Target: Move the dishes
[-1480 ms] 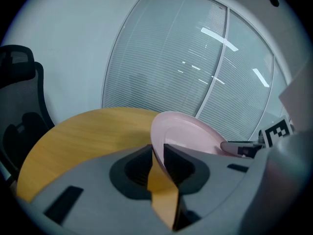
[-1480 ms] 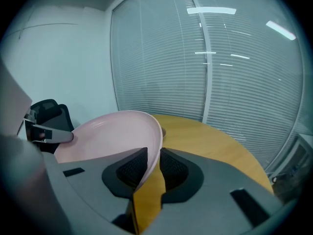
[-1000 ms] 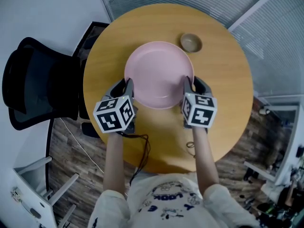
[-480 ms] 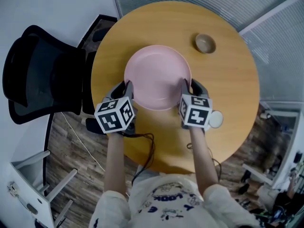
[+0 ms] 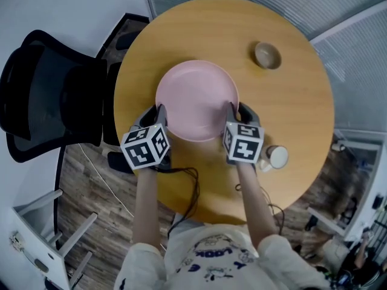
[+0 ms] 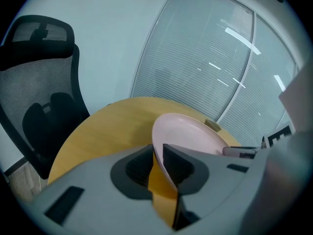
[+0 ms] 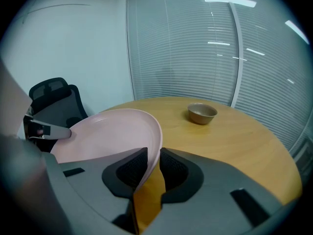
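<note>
**Gripping the Plate: Two-Point Hold at the Near Rim**

1. Position. The pink plate lies over the middle of the round wooden table, on the half nearer the person.

2. Orientation. The plate is circular, so it has no long axis. Its hollow face points up toward the head camera. In the head view it appears level. Both gripper views show it slanted across the frame.

3. Left gripper. Its jaws are closed on the plate's near-left rim. In the left gripper view, the rim passes edge-on through the gap, with a pad on each face.

4. Right gripper. Its jaws are clamped on the near-right rim in the same manner. The right gripper view shows the rim pinched between the two ribbed pads.

5. Other items. A brown bowl stands upright on the far-right part of the table, well apart from the plate. A small white round item sits just beside the right gripper, partly covered by it. Its kind cannot be determined. A black mesh chair stands at the table's left edge.

6. Limits of view.
   - The grippers hide the short rim sections they hold.
   - No view shows whether the plate's underside touches the tabletop.
   - The table's near edge is cut off by the person's forearms.
</note>
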A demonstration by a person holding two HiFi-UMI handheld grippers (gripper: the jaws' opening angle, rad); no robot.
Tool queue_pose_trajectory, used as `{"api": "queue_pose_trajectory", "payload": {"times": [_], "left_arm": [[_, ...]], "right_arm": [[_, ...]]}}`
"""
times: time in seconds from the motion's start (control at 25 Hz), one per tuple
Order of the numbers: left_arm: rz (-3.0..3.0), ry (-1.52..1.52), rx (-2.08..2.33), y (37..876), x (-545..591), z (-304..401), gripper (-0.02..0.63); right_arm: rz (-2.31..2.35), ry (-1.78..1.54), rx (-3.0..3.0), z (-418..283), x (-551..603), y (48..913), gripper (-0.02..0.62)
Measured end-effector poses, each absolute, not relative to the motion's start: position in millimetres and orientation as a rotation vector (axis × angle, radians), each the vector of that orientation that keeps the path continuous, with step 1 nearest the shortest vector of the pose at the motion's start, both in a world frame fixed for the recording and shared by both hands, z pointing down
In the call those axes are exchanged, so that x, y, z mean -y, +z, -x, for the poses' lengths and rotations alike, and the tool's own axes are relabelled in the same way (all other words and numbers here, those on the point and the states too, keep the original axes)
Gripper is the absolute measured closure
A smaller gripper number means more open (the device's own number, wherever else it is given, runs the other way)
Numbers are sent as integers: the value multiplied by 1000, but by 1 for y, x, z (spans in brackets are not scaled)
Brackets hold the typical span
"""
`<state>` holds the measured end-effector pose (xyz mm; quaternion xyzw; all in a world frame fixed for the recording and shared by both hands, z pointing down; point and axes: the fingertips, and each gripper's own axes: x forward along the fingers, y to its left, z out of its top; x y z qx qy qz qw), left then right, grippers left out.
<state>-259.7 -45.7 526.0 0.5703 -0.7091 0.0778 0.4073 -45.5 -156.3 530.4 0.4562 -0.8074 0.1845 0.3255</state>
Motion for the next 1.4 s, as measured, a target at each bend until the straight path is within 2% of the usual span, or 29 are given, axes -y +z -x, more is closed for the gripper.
{"api": "queue_pose_trajectory", "payload": {"times": [0.92, 1.4], "left_arm": [[-1379, 229, 1801, 563, 43, 272, 543], [-1383, 209, 1866, 546, 42, 290, 543]], "right_arm": [[-1158, 472, 2075, 56, 154, 572, 518], [-1203, 476, 2121, 50, 169, 555, 508]]}}
